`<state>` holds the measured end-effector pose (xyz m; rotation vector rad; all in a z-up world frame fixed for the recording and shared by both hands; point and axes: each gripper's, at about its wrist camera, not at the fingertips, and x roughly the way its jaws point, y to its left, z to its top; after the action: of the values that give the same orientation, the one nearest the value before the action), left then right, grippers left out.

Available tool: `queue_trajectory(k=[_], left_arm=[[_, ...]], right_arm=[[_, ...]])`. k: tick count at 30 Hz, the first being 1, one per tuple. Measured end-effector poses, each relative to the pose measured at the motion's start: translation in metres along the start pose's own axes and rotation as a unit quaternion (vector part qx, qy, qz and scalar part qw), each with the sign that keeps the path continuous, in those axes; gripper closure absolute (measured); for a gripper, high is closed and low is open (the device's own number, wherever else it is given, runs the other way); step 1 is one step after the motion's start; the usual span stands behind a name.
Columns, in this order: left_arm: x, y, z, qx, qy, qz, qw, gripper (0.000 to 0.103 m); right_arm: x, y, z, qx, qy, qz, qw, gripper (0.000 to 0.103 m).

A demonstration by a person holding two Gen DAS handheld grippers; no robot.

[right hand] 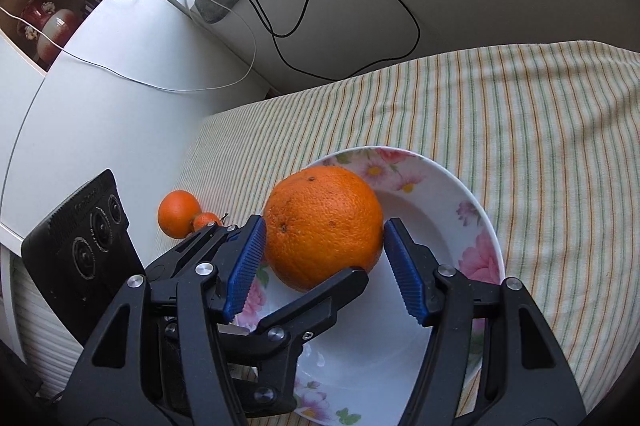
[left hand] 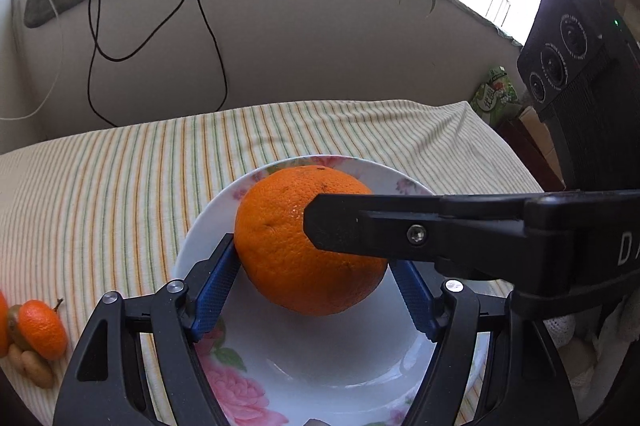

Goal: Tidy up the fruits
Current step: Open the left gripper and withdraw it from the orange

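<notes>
From the left wrist, the left tool clenches the big orange between its blue pads, over the flowered plate, while a finger of the right tool crosses its front; a twist of either hand could squeeze the fruit out sideways. From the right wrist, the right tool also presses the orange, so uneven release could roll it off the plate toward the small oranges; striped tabletop beyond lies open.
</notes>
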<state>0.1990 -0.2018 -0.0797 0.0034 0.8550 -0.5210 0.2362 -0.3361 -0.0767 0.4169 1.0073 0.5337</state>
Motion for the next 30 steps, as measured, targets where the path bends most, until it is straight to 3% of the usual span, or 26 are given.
queue_trajectory(k=[6, 30], left_arm=[[-0.004, -0.002, -0.001, 0.003, -0.007, 0.006, 0.9999, 0.027], [-0.036, -0.008, -0.010, 0.008, -0.029, 0.019, 0.9994, 0.027]], right_arm=[[-0.005, 0.002, -0.001, -0.010, -0.011, -0.011, 1.000, 0.030], [-0.051, 0.024, -0.023, -0.044, -0.069, -0.066, 0.994, 0.026]])
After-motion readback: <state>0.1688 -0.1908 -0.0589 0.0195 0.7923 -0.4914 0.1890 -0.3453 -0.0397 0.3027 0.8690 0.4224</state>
